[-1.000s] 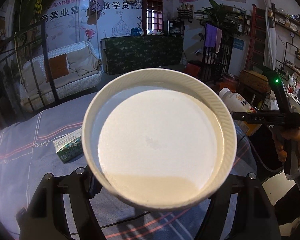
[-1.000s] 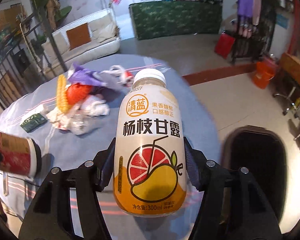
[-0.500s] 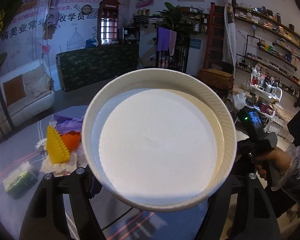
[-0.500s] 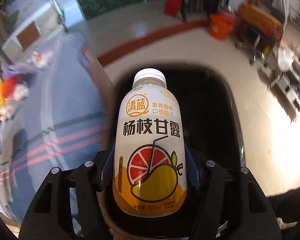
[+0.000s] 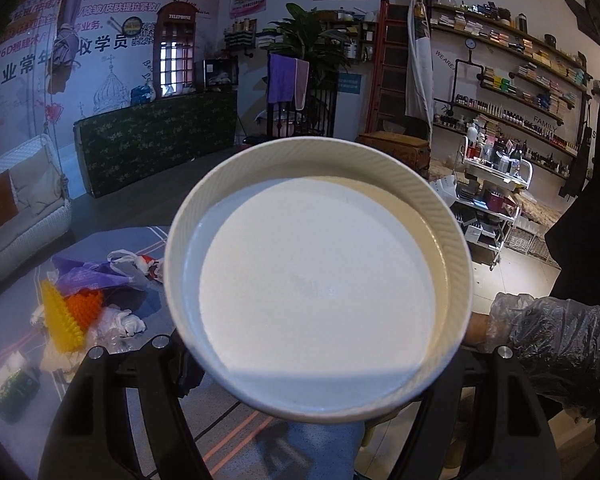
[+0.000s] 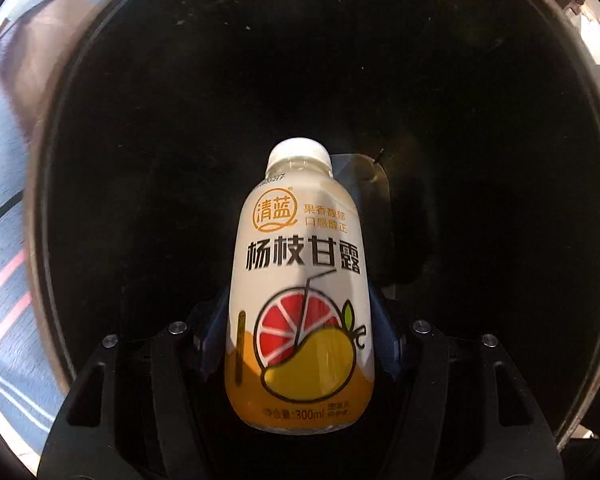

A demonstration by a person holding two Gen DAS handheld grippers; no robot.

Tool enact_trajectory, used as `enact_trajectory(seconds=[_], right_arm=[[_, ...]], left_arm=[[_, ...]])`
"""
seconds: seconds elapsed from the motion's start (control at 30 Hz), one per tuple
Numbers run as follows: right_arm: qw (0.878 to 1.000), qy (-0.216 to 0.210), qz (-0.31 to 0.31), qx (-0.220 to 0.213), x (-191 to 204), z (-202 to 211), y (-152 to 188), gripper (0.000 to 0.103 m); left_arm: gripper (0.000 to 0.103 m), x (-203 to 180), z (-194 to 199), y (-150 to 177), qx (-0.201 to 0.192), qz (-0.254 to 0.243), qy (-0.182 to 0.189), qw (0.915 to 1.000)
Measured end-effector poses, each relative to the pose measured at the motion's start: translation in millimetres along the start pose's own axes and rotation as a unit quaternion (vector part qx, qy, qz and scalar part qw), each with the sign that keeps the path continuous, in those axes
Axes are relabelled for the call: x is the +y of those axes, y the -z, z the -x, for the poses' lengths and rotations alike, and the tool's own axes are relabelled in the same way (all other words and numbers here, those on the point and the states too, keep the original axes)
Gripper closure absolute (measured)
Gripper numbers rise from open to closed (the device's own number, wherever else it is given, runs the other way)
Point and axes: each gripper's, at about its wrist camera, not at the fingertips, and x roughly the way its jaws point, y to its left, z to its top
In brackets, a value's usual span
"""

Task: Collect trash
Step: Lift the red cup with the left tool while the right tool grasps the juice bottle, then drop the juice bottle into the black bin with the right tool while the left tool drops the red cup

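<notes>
Left hand-held gripper [image 5: 318, 364]: clamped on a white cup [image 5: 318, 280] (bottom toward camera), above the table [image 5: 236, 452].
Right hand-held gripper [image 6: 300, 344]: clamped on a bottle [image 6: 300, 300], cap pointing down into the black bin [image 6: 480, 160].
Trash [image 5: 88, 304]: piled far left on the table.

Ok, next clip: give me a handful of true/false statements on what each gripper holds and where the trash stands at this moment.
1. The right gripper grips a juice bottle with a white cap. True.
2. That bottle hangs over the table. False: it hangs over the dark mouth of the black bin.
3. The left gripper is empty. False: its jaws hold a white paper cup, seen bottom-on.
4. A pile of trash lies on the table, including a yellow and an orange piece. True.
5. The hand seen in the left wrist view is bare. False: it wears a clear plastic glove.
</notes>
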Motion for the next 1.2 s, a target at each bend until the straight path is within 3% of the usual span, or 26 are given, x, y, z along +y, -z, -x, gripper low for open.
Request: enact_trajectory(seconds=[0.27, 0.47, 0.67, 0.83, 1.0, 1.2], right_arm=[[1.000, -0.007, 0.006, -0.026, 5, 15, 6, 0.039], [0.995, -0.003, 0.011, -0.102, 6, 55, 32, 0.039], [0.973, 0.053, 0.001, -0.226, -2, 111, 67, 0.029], [0.956, 0.055, -0.025, -0.289, -16, 140, 108, 0.017], [0.942, 0.057, -0.065, -0.324, -39, 153, 156, 0.014], [0.930, 0.063, -0.116, -0.343, -64, 147, 197, 0.014]], left_arm=[[0.030, -10, -7, 0, 0.007, -0.006, 0.026, 0.9996], [0.030, -20, -21, 1, 0.020, -0.005, 0.049, 0.9986], [0.030, -34, -42, 0, 0.033, -0.008, 0.067, 0.9972], [0.030, -47, -69, -4, 0.048, -0.013, 0.084, 0.9952], [0.030, -60, -106, 0, 0.087, -0.003, 0.109, 0.9902], [0.030, -78, -148, 7, 0.134, -0.008, 0.113, 0.9845]])
